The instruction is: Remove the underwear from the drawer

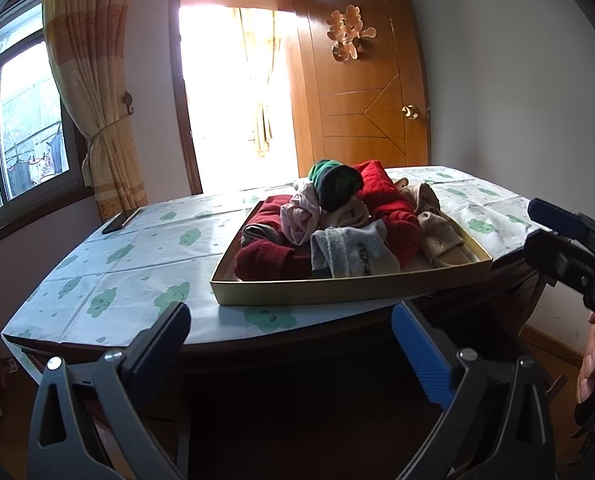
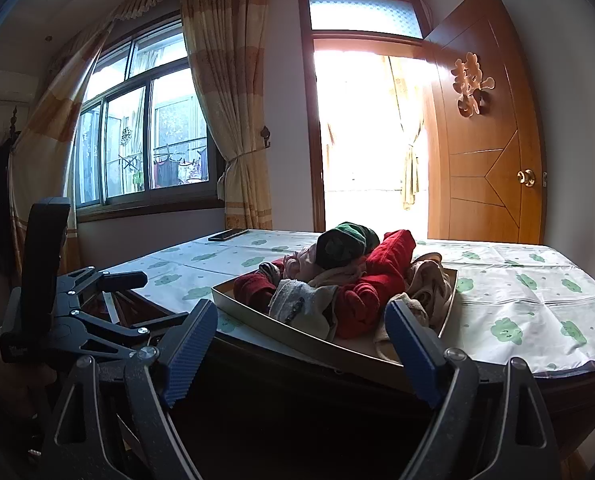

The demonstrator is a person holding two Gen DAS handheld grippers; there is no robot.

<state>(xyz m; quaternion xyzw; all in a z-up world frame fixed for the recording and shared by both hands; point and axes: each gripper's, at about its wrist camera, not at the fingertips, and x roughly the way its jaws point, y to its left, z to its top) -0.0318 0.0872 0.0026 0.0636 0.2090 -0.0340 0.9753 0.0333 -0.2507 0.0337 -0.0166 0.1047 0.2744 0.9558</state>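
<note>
Though heaped mid-frame in the shallow drawer (image 1: 349,290), the underwear (image 1: 339,188) looks soft, light — pinch a raised fold; left gripper (image 1: 293,344) and right gripper (image 2: 301,340) gape wide, empty.

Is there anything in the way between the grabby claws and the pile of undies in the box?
Nothing visible blocks them. Both the left gripper and right gripper hang open in front of the table edge, and the pile of clothes sits uncovered in the shallow open tray.
</note>
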